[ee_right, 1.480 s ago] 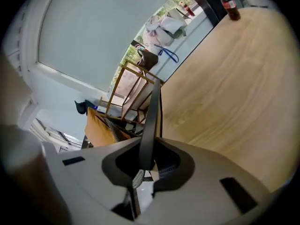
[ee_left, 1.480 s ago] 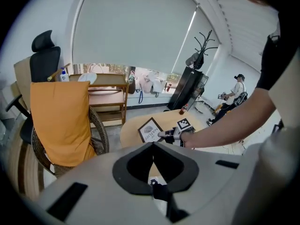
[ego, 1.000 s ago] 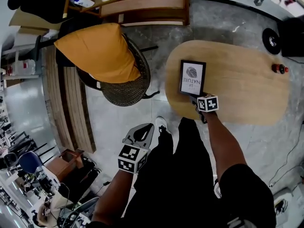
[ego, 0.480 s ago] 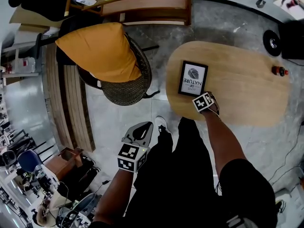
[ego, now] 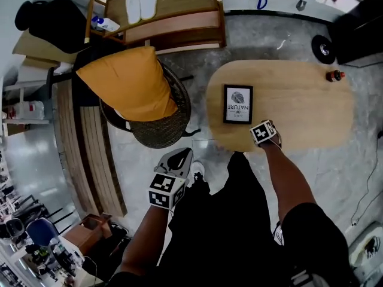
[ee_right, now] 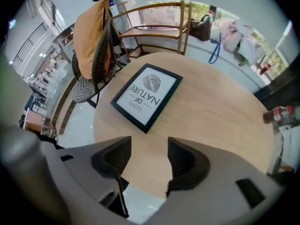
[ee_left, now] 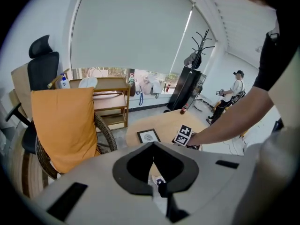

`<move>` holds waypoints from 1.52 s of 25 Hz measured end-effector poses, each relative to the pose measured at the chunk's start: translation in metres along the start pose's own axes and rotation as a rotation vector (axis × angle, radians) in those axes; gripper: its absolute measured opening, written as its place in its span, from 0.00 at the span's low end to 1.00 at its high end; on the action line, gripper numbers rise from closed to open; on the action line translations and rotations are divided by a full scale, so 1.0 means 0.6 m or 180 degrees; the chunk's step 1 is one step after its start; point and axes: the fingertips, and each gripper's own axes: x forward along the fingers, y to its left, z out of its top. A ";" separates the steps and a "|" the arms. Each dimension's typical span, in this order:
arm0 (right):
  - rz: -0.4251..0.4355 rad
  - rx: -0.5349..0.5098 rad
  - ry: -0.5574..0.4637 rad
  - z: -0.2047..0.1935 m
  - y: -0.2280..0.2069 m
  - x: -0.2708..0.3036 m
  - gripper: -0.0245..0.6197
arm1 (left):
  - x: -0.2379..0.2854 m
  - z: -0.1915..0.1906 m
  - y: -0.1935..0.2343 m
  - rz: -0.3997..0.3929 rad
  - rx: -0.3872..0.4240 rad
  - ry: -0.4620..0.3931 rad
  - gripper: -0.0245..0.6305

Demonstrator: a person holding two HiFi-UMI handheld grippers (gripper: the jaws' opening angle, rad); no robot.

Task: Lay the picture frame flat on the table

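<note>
The black picture frame [ego: 238,104] with a white print lies flat on the oval wooden table [ego: 299,94], near its left end. My right gripper [ego: 258,126] hovers at the table's near edge, just right of the frame's near corner and apart from it. In the right gripper view the frame [ee_right: 146,96] lies ahead of the gripper [ee_right: 149,146], whose jaws are closing with only bare tabletop between them. My left gripper [ego: 181,155] hangs low beside the person's leg, off the table, its jaws [ee_left: 152,145] meeting at the tips with nothing in them.
A wicker chair [ego: 161,115] with an orange cushion [ego: 128,82] stands left of the table. A wooden shelf unit [ego: 173,17] is behind it. A small red bottle [ego: 333,75] stands at the table's far right. A person [ee_left: 234,90] stands far off.
My right gripper has drawn back from the frame's near edge and shifted slightly right. The frame stays flat on the table. The left gripper has hardly moved.
</note>
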 end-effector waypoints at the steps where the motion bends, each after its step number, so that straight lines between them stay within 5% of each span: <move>1: -0.0036 0.0140 -0.0086 -0.002 0.009 -0.020 0.39 | -0.011 -0.002 0.005 -0.0040 0.0045 -0.0028 0.04; 4: -0.0057 0.0656 -0.0469 -0.003 0.069 -0.091 0.12 | -0.061 -0.018 0.015 -0.0130 0.0221 -0.0092 0.04; 7: 0.0238 0.1230 -0.1081 0.017 0.162 -0.190 0.06 | -0.113 -0.038 0.018 -0.0242 0.0369 -0.0184 0.04; 10: 0.0883 0.1657 -0.1927 0.052 0.282 -0.322 0.05 | -0.167 -0.069 0.013 -0.0412 0.0466 -0.0285 0.04; 13: 0.1200 0.1609 -0.2600 0.068 0.387 -0.458 0.04 | -0.216 -0.102 0.014 -0.0543 0.0614 -0.0340 0.04; 17: 0.1282 0.1204 -0.3075 0.048 0.515 -0.602 0.04 | -0.274 -0.125 0.027 -0.0608 0.0743 -0.0381 0.04; 21: 0.1181 0.0941 -0.3231 0.011 0.577 -0.690 0.04 | -0.293 -0.094 0.006 -0.0668 0.0761 -0.0568 0.04; 26: 0.0766 0.0774 -0.3179 -0.046 0.557 -0.734 0.04 | -0.295 -0.042 -0.086 -0.0877 0.0760 -0.0859 0.04; 38: 0.1001 0.0787 -0.3414 -0.146 0.544 -0.802 0.04 | -0.335 -0.089 -0.249 -0.0990 0.0774 -0.0889 0.04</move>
